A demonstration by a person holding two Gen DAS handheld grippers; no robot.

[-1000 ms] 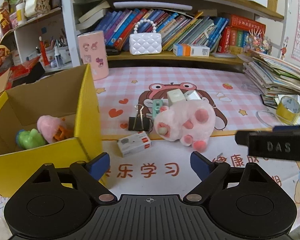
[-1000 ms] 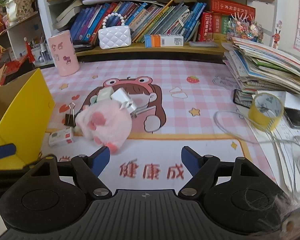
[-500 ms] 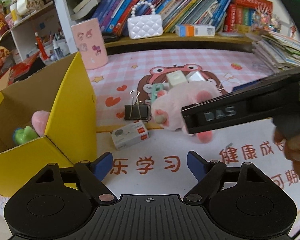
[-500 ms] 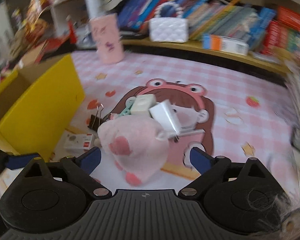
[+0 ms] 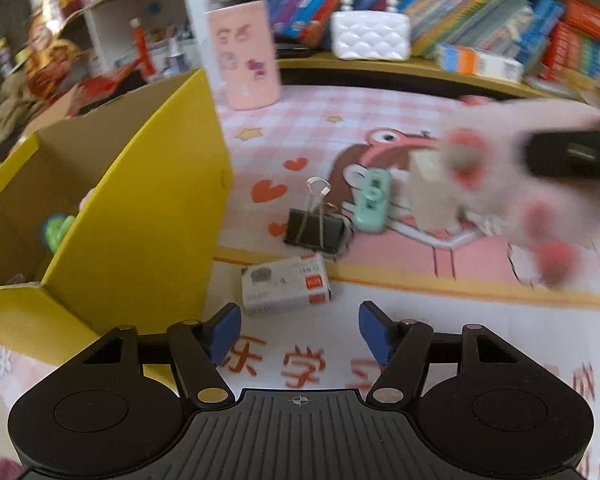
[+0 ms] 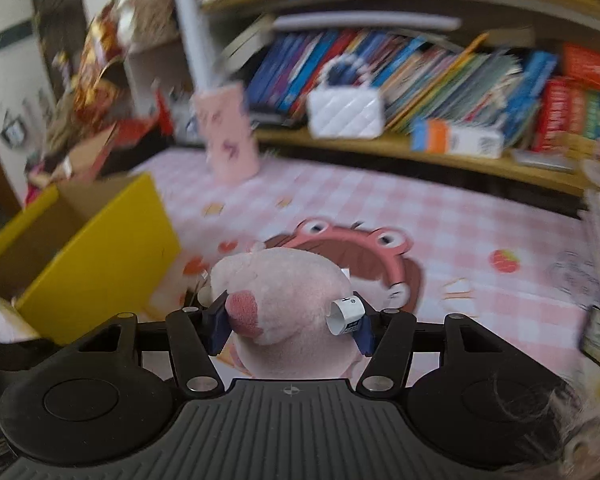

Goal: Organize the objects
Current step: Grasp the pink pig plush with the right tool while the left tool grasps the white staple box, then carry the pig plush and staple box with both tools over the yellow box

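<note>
Pink plush, soft and yielding, fills my right claw: the jaws are closing on the round pink plush toy with red paw pads, both blue pads pressed into its sides, and its white sewn-in label is caught against the right-hand pad. My left claw is empty, about half open and closing on nothing, hanging over the printed desk mat near its front edge, just short of the small white-and-red cardboard box.

Risks noted. The plush compresses, so a grip partly on the label could slip and drop the toy back among the black binder clip, the mint-green plastic clip and the white charger block lying mid-mat. The open yellow cardboard box stands at the mat's left edge, well to the toy's left; a low carry could strike its near wall and shove it. In the left wrist view the toy passes close to my left claw's side, so the two claws could collide.
</note>
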